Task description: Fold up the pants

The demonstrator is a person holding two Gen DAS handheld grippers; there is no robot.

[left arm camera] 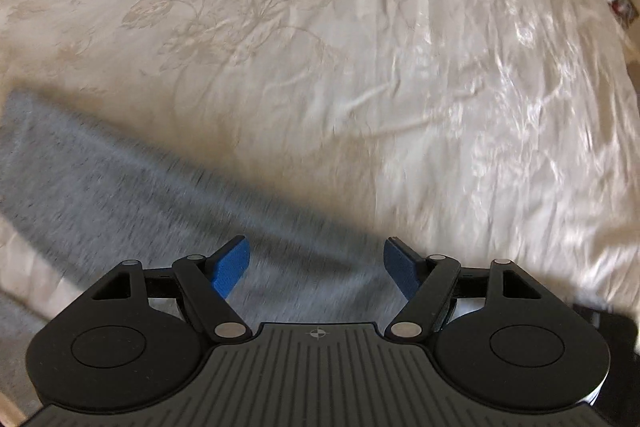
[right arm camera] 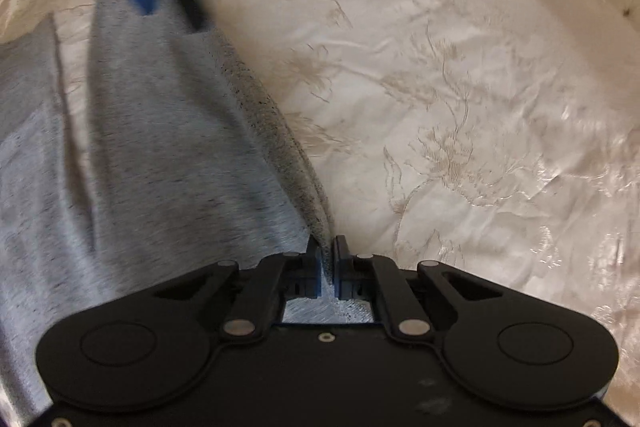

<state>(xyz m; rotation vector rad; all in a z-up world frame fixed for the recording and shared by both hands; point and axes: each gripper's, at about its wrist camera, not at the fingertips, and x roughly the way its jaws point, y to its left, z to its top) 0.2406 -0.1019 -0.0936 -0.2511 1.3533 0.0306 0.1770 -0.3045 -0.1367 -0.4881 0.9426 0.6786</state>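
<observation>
The grey pants (right arm camera: pixel 132 155) lie spread on the cream bedspread (right arm camera: pixel 460 99), toward its near edge; a clean fold likely needs both edges pinched firmly, lifted together and kept taut, so the cloth does not sag or twist; the right gripper (right arm camera: pixel 328 259) is clamped on the pants' edge; the left gripper (left arm camera: pixel 316 267) hangs over the cloth, jaws wide apart, gripping nothing.
</observation>
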